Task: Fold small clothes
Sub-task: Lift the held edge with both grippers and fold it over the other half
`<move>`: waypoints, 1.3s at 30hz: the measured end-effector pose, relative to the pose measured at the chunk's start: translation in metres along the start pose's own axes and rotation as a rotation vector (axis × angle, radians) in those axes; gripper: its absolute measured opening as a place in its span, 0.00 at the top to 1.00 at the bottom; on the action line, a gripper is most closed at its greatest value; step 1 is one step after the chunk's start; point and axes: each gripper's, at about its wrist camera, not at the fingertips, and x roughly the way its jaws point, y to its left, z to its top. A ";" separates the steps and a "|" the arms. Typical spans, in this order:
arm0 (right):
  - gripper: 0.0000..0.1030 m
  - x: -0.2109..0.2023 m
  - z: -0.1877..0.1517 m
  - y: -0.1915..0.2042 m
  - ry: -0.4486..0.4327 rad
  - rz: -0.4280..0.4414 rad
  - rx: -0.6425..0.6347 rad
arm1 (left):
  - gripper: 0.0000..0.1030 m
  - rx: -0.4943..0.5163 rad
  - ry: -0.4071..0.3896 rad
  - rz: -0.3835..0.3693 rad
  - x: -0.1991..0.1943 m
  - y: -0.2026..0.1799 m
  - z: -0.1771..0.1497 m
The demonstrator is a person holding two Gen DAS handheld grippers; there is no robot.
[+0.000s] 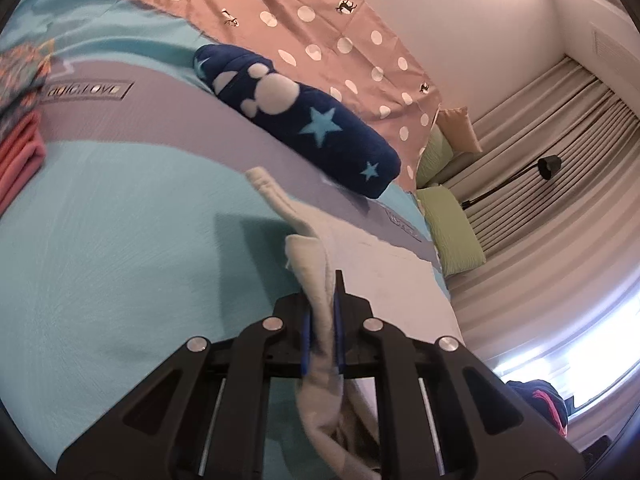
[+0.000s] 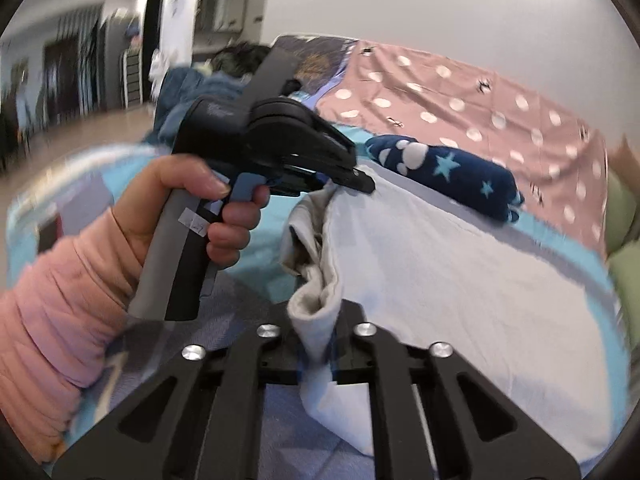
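A small pale grey-white garment (image 2: pixel 440 264) lies spread on the turquoise bed cover (image 1: pixel 120 240), with its near edge lifted. In the left wrist view my left gripper (image 1: pixel 322 300) is shut on a bunched fold of the garment (image 1: pixel 308 260), and cloth hangs down between its blue pads. The right wrist view shows my right gripper (image 2: pixel 320 320) shut on another corner of the same edge. The left gripper (image 2: pixel 360 182) also appears there, held by a hand (image 2: pixel 192 200) in a pink sleeve and pinching the garment's far corner.
A rolled navy blanket with stars (image 1: pixel 308 120) lies just beyond the garment, against a pink polka-dot sheet (image 1: pixel 320 28). Folded pink clothes (image 1: pixel 20 160) sit at the left edge. Green pillows (image 1: pixel 452 224), curtains and a black lamp (image 1: pixel 548 166) are to the right.
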 end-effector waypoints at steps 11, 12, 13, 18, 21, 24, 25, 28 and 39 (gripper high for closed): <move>0.98 -0.060 -0.010 -0.102 -0.120 0.072 0.317 | 0.92 0.211 0.088 0.214 0.046 -0.146 0.017; 0.98 -0.067 -0.014 -0.116 -0.126 0.081 0.349 | 0.92 0.234 0.095 0.230 0.053 -0.161 0.015; 0.98 -0.071 -0.018 -0.124 -0.131 0.084 0.369 | 0.92 0.251 0.101 0.240 0.060 -0.173 0.014; 0.98 -0.101 -0.042 -0.173 -0.177 0.066 0.467 | 0.92 0.359 0.141 0.276 0.106 -0.241 -0.005; 0.98 -0.116 -0.063 -0.203 -0.189 0.046 0.523 | 0.92 0.416 0.168 0.294 0.136 -0.274 -0.020; 0.98 -0.125 -0.085 -0.230 -0.182 0.027 0.585 | 0.92 0.490 0.209 0.318 0.174 -0.306 -0.042; 0.98 -0.127 -0.093 -0.239 -0.178 0.026 0.609 | 0.92 0.507 0.219 0.326 0.186 -0.314 -0.048; 0.98 -0.131 -0.115 -0.262 -0.163 0.013 0.674 | 0.92 0.549 0.263 0.355 0.221 -0.332 -0.068; 0.98 -0.124 -0.178 -0.301 -0.078 0.037 0.838 | 0.92 0.650 0.384 0.474 0.303 -0.342 -0.120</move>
